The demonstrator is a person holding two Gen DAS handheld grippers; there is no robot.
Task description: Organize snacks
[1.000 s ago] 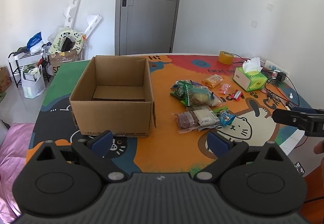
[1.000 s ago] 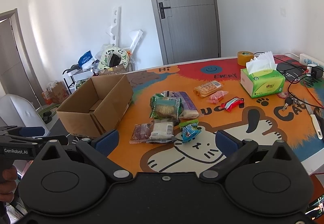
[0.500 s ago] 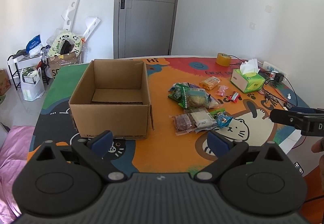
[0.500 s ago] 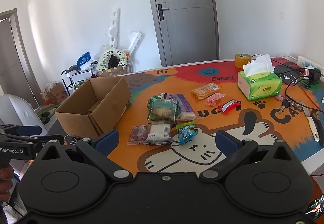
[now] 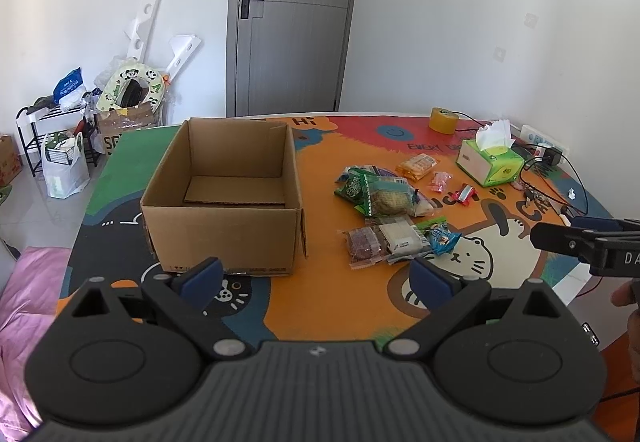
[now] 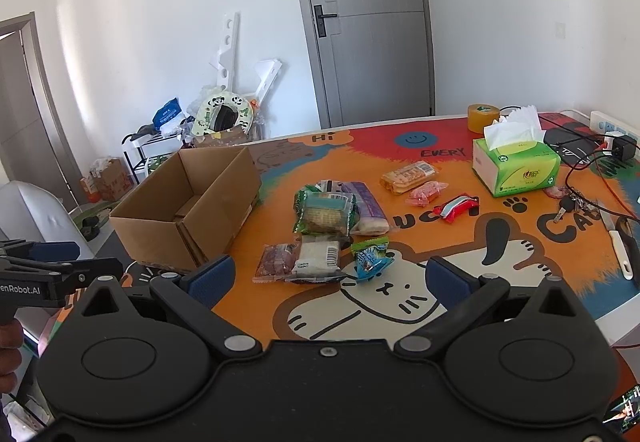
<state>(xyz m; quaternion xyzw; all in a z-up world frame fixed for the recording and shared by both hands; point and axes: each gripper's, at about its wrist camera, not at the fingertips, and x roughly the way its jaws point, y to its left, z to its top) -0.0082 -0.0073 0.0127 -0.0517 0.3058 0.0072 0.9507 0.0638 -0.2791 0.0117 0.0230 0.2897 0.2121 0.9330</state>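
Both tools hover above the near edge of the worktop (image 5: 328,294), left tool (image 5: 316,276) and right tool (image 6: 330,278) each spread wide and empty. The snacks (image 6: 332,226) lie heaped mid-worktop, at three o'clock from the open cardboard box (image 5: 224,230). A tissue box (image 6: 516,170) sits at one o'clock.

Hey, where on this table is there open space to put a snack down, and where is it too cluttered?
Free: the bare floor of the open brown cardboard box, and the mat strip between the box and the heap of snack packets. Also the cat drawing nearest the grippers. Crowded: the right edge, around the green tissue box with cables and keys.
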